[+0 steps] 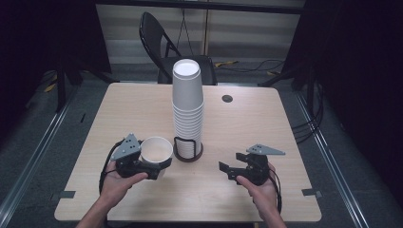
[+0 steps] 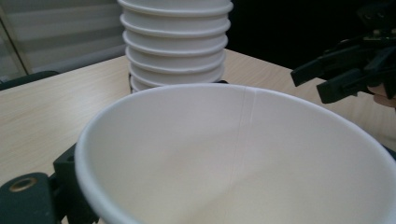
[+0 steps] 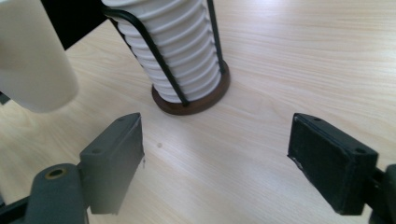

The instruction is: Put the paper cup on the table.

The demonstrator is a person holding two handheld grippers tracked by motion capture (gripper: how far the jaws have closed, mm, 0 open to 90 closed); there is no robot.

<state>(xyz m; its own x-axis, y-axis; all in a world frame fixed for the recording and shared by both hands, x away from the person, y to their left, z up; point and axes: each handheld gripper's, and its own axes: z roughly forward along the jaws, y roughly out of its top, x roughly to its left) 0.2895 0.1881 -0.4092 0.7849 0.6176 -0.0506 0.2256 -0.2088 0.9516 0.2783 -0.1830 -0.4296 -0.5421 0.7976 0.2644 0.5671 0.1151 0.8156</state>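
Paper cup [image 1: 157, 151] — single, white, mouth up, held above the tabletop [image 1: 119, 109] just left of the cup stack; in the left gripper view its wide rim and pale inside [image 2: 233, 158] take up the foreground, and in the right gripper view its outer wall [image 3: 32, 56] shows at upper left, clear of the wood. Left gripper [image 1: 149, 168] — in the person's left hand [image 1: 121, 183], fingers clamped on the cup's wall below the rim, grey plate on top tilted toward the cup. Cup stack [image 1: 187, 102] — tall column of nested white cups, upright, seated in a black wire holder [image 3: 159, 56] on a round dark base [image 1: 188, 154], near the middle of the tabletop; ribbed rims seen close behind the held cup [image 2: 175, 46]. Right gripper [image 1: 229, 170] — in the person's right hand [image 1: 259, 187], well to the right of the stack, pointing left toward it; fingers [image 3: 114, 158] spread wide with bare wood between them, gripping nothing. Tabletop — light wood grain, with a small dark round grommet [image 1: 227, 99] toward its far edge. Folding chair [image 1: 164, 47] — black, standing beyond the far edge.
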